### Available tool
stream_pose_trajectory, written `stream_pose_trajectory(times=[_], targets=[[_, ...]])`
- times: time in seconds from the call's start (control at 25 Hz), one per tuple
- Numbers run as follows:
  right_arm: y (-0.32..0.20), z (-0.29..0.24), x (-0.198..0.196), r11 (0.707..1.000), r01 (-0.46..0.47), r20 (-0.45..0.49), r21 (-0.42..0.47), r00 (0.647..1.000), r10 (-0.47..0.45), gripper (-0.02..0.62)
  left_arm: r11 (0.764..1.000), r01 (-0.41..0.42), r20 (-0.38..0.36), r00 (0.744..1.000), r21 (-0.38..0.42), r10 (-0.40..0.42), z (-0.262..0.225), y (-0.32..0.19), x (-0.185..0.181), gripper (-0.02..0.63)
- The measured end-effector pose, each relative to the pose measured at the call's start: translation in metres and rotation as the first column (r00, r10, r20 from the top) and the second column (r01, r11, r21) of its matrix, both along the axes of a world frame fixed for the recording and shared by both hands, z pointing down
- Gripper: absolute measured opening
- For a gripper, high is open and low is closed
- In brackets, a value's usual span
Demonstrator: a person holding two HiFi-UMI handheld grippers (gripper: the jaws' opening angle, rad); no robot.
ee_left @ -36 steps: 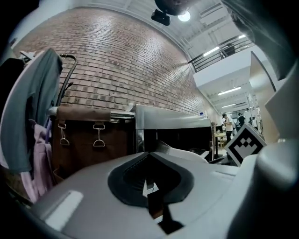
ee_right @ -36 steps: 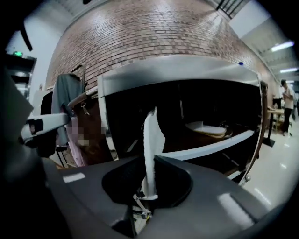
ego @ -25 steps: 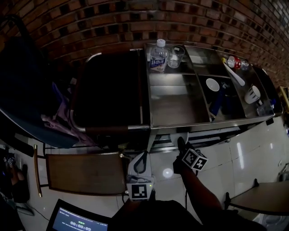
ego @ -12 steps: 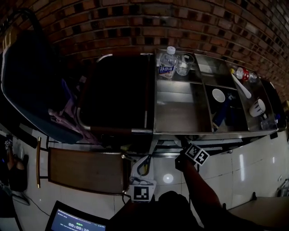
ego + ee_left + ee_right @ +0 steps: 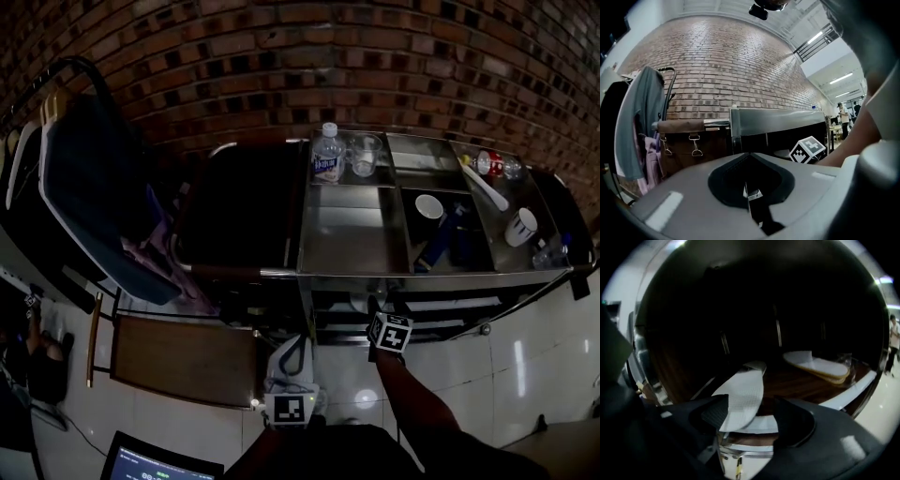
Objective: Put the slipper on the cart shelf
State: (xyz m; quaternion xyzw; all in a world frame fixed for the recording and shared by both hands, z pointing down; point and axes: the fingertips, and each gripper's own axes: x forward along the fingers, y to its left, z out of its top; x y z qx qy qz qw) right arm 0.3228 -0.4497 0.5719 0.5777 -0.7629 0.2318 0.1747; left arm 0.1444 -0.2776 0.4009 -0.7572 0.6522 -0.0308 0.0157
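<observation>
The right gripper point(image 5: 754, 417) reaches into the cart's point(image 5: 431, 275) lower shelf point(image 5: 801, 386), and its jaws have just been opening; they now stand wide apart. The slipper point(image 5: 740, 397) is between them but no longer pinched. It stands tilted, sole showing, with its near end leaning on the jaw at the view's left. Its far end seems to rest on the shelf's brown board, and its near end hangs over the front rail. A second slipper point(image 5: 818, 366) lies flat further in, well apart from it.

In the head view the right gripper point(image 5: 382, 314) points down under the cart's top. Its marker cube now sits closer under the cart's front edge than a second ago. The left gripper point(image 5: 747, 190) hangs level in front of the cart, jaws closed with nothing between them.

The release looks made, so the placing is nearly done. Since the slipper leans on a jaw, it may tip or slide off the edge as the gripper draws back.
</observation>
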Motion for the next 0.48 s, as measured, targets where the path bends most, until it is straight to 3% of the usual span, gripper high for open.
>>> stream_pose_trajectory(times=[0.16, 0.32, 0.48], targets=[[0.020, -0.034, 0.008, 0.990, 0.093, -0.044, 0.109, 0.995, -0.088, 0.283, 0.999, 0.019, -0.033, 0.999, -0.025, -0.020, 0.001, 0.013, 0.011, 0.012], [0.069, -0.073, 0.010, 0.950, 0.231, -0.113, 0.211, 0.971, -0.211, 0.232, 0.998, 0.043, -0.087, 0.995, -0.053, -0.048, 0.002, 0.021, 0.021, 0.012], [0.117, -0.104, 0.020, 0.902, 0.317, -0.192, 0.292, 0.944, -0.269, 0.095, 0.998, 0.034, -0.054, 0.998, -0.049, -0.037, -0.001, 0.027, 0.038, 0.012]])
